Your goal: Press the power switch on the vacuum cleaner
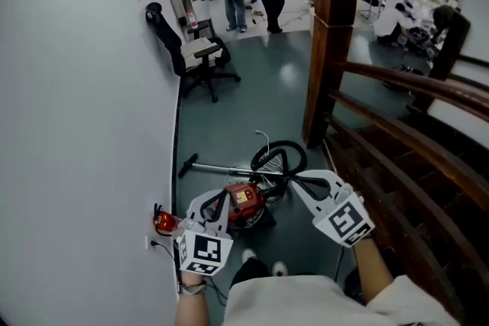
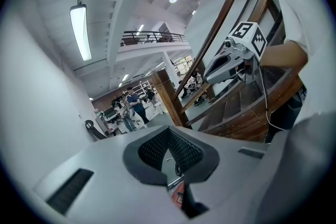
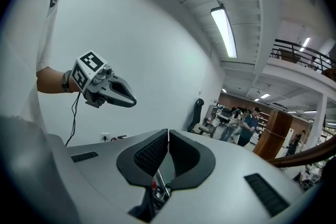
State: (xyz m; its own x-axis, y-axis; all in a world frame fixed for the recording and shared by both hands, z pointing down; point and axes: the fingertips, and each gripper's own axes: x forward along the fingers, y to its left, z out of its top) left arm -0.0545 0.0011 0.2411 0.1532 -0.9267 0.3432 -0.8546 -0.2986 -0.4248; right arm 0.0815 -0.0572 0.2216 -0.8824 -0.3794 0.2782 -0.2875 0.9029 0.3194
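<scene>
At the bottom edge of the head view sits the person's white shirt [image 1: 306,301], and just above it both hand-held grippers reach toward the middle of the frame. The left gripper [image 1: 226,196], at lower left, has its jaws pressed together with nothing between them; its tips show over the vacuum cleaner [image 1: 244,202], though contact cannot be judged. The right gripper [image 1: 295,181], right of centre, is likewise closed and empty, its tips just beside the vacuum's right side. The vacuum cleaner, red-bodied, lies on the grey floor [image 1: 252,95] at lower centre, its black hose [image 1: 280,156] looped above it and its wand [image 1: 218,167] stretching left toward the white wall [image 1: 76,126]. Its power switch is too small to make out. A wooden post [image 1: 328,65] stands upper right of centre, an office chair [image 1: 197,57] upper left, and people stand along the top edge.
</scene>
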